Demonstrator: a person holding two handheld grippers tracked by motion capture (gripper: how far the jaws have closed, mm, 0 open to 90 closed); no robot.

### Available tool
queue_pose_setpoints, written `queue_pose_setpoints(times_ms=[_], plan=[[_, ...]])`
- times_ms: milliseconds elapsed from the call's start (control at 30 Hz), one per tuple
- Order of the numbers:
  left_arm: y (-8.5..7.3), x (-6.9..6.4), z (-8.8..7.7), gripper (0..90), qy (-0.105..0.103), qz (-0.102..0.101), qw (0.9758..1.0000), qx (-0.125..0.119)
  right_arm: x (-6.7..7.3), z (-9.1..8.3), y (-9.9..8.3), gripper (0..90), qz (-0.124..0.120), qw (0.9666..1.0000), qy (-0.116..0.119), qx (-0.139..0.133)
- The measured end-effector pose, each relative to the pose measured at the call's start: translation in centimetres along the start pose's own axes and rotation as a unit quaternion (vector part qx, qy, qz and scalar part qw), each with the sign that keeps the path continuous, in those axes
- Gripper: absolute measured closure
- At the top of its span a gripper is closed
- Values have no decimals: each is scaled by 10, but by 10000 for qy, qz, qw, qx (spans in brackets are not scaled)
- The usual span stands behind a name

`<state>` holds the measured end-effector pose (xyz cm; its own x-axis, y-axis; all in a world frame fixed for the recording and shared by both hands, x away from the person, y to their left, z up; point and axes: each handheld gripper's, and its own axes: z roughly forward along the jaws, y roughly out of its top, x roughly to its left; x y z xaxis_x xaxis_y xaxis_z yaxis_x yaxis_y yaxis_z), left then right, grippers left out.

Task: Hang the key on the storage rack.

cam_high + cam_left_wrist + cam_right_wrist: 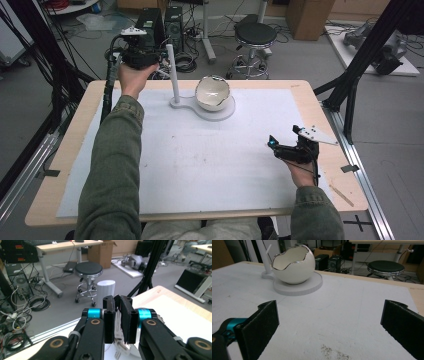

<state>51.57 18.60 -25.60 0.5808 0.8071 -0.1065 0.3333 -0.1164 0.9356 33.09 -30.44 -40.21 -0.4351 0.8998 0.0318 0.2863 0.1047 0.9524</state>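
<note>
Step in hand, as judged: a thin pale strand (pixel 119 346) is to be brought to the white post (pixel 172 70) of the stand.

- Left gripper (pixel 159 56): held at 11 o'clock of the table (pixel 75 130), raised beside the top of the post. In the left gripper view the jaws are seen almost together, with the strand pinched between the pads (pixel 126 312) and hanging out below them. What the strand is cannot be told.
- Post top, probably, is seen just beyond the jaw tips in that view, slightly to 11 o'clock of them.
- Stand: at 12 o'clock on the white mat (pixel 210 160). The post rises from a small lobe of the round base (pixel 226 113), and an egg-shaped bowl (pixel 212 93) with a jagged rim sits on the base, at 3 o'clock of the post.
- Right gripper (pixel 271 141): rested low on the mat at 4 o'clock, jaws spread wide, nothing between them, pointed toward the stand.

To be done well:
- The pinch should be kept firm until the strand is over the post.
- The post top should be centred ahead of the jaws first.
- The bowl should be kept clear of.

Pose: the left forearm is stretched far forward, wrist roughly level; the right forearm is kept short and close to the near edge.
</note>
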Motion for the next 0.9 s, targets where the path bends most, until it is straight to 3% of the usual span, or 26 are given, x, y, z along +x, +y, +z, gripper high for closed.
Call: queue_pose_setpoints(times_ms=[133,267,400,733,900], plan=[[0,-1,-3,620,-157,-49,9998,135,-1,1,0,6,1,10000,-6,3],[0,-5,-7,477,-12,7,10000,53,-1,1,0,6,-2,10000,-10,-1],[-1,-4,-13,447,95,-17,9999,-55,-1,0,0,6,3,10000,-20,5],[-16,7,-23,184,220,-371,9991,-47,-3,-1,-2,6,8,10000,-70,40],[-24,8,-26,73,376,-411,9984,-18,-3,-1,-2,6,46,9999,-83,61]])
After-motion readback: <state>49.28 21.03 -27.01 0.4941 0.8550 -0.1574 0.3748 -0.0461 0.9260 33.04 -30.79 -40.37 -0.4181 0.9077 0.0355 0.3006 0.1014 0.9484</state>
